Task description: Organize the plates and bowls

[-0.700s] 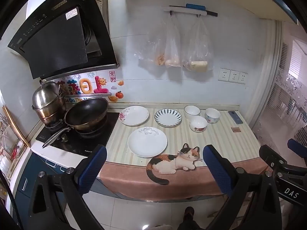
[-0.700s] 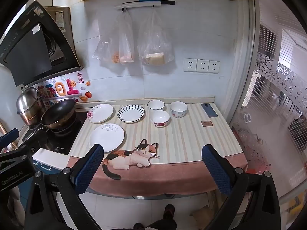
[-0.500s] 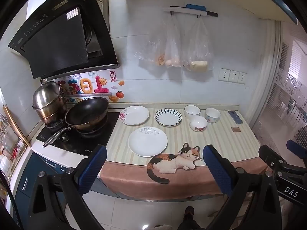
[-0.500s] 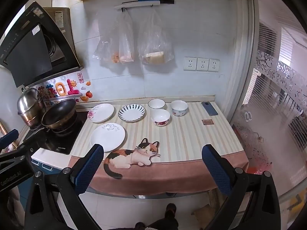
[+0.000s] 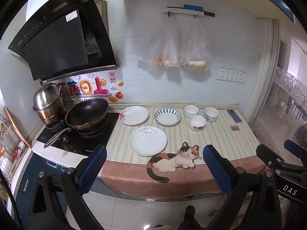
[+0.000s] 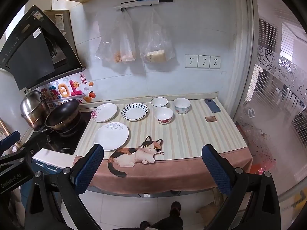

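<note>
Grippers first: the left gripper (image 5: pixel 154 162) and right gripper (image 6: pixel 152 161) both hang off the counter's front edge with fingers wide apart and nothing between them. Against the pictures from a moment ago almost nothing has changed; both views have crept only slightly, and no dish has shifted. So, as I judge it, the sorting has not begun and this is the approach.

On the counter (image 5: pixel 220 134), the plain plate (image 5: pixel 147 140) lies nearest the front edge. Behind it, along the back edge, sit the floral plate (image 5: pixel 134 115) and striped plate (image 5: pixel 167 117), apart. Right of them stand three bowls (image 5: pixel 197 122) close together. The phone (image 5: pixel 234 115) lies by the back right corner.
</note>
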